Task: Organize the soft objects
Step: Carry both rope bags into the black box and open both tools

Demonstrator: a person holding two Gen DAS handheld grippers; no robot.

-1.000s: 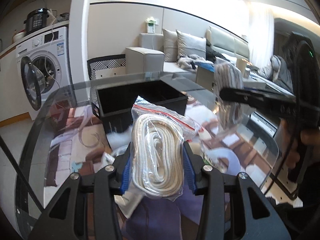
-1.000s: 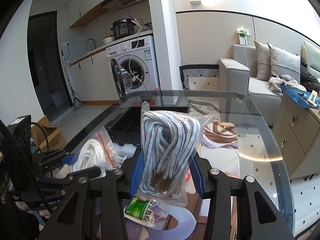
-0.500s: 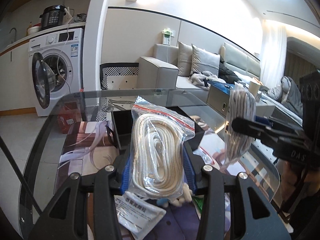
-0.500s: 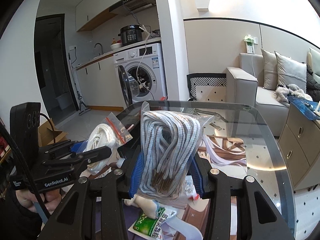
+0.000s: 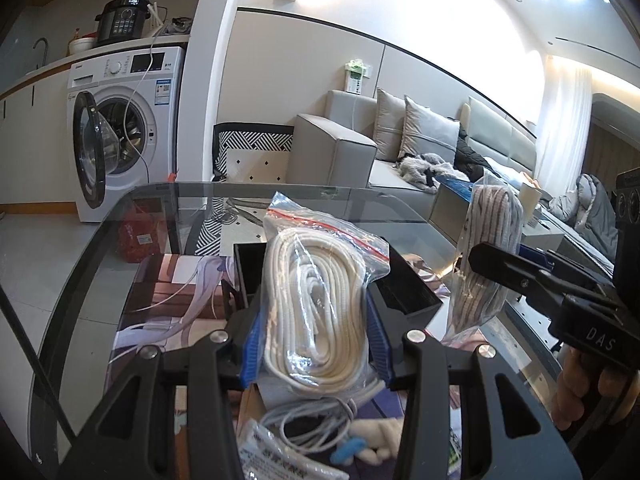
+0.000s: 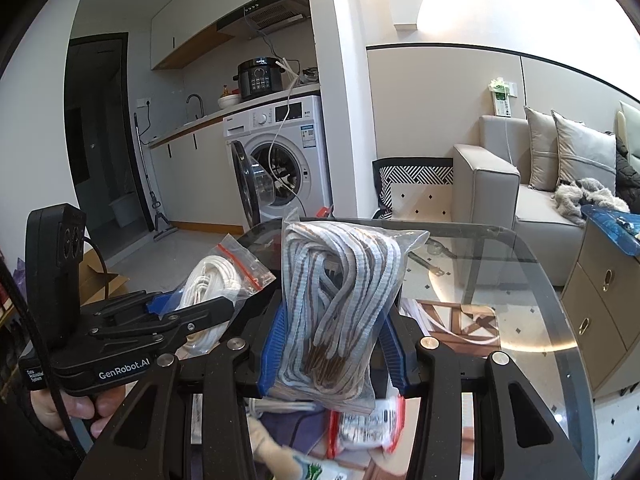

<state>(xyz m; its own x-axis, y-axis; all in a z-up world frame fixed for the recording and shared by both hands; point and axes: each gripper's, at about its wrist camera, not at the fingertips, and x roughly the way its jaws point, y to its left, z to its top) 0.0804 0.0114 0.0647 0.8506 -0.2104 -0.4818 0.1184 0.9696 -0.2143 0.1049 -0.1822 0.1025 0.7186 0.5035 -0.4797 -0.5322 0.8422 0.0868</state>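
Note:
My left gripper [image 5: 314, 344] is shut on a clear zip bag of white rope [image 5: 316, 300], held upright above the glass table. The same bag shows at the left of the right wrist view [image 6: 212, 280]. My right gripper [image 6: 330, 344] is shut on a clear bag of white-and-brown laces [image 6: 340, 304], also held above the table; it shows at the right of the left wrist view [image 5: 484, 248]. A black bin [image 5: 404, 280] sits on the table beyond the left gripper, mostly hidden by the rope bag.
Under the grippers lie loose soft items: a white cord [image 5: 312, 420], packets [image 6: 360, 428] and a plush piece [image 6: 276, 456]. The glass table's rim [image 5: 248, 190] curves round the far side. A washing machine [image 5: 124, 136] and a sofa [image 5: 352, 152] stand beyond.
Both grippers have risen and pulled back from the black bin with their bags still held. More of the loose items below have come into view.

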